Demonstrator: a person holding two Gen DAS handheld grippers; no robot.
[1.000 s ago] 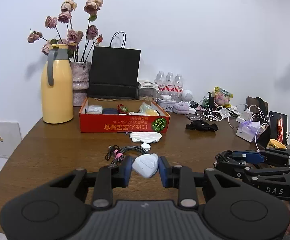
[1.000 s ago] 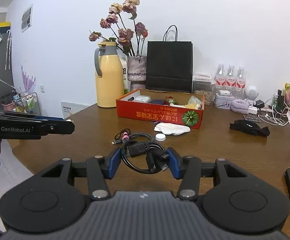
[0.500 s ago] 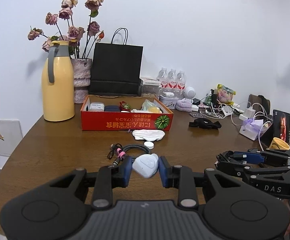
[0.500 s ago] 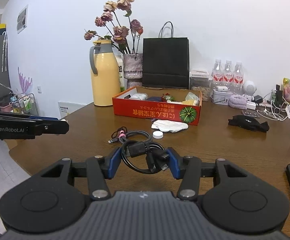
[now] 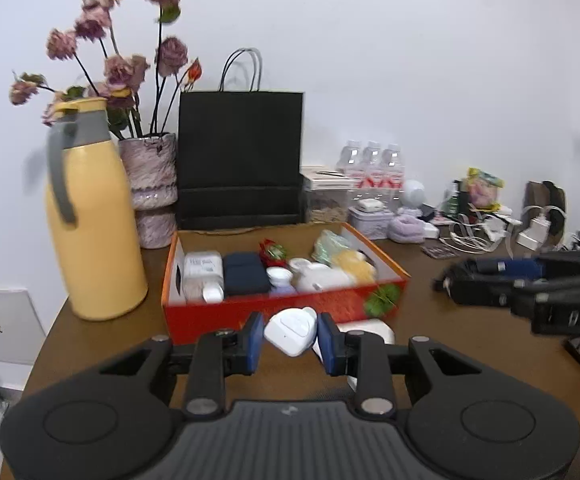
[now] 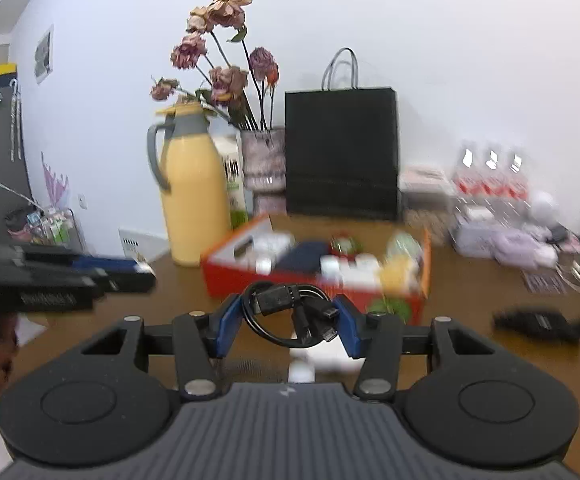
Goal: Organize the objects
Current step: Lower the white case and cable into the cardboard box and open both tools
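My left gripper (image 5: pixel 290 338) is shut on a small white rounded device (image 5: pixel 291 331), held just in front of the red cardboard box (image 5: pixel 218 316). The box holds a white bottle, a dark folded item and several small packets. My right gripper (image 6: pixel 288 320) is shut on a coiled black cable (image 6: pixel 290 314) with its plugs hanging inside the loop, also close to the front wall of the red box (image 6: pixel 226 280). Each gripper shows at the edge of the other's view: the right gripper (image 5: pixel 530 292) and the left gripper (image 6: pixel 62 280).
A yellow thermos jug (image 5: pixel 90 232), a vase of dried roses (image 5: pixel 154 184) and a black paper bag (image 5: pixel 242 160) stand behind the box. White cloth (image 5: pixel 370 330) lies before the box. Water bottles (image 5: pixel 370 164), chargers and cables crowd the back right. A black pouch (image 6: pixel 538 324) lies right.
Both grippers moved forward across the table to the red box, which now looms close. Each keeps its hold: white device on the left, cable on the right.
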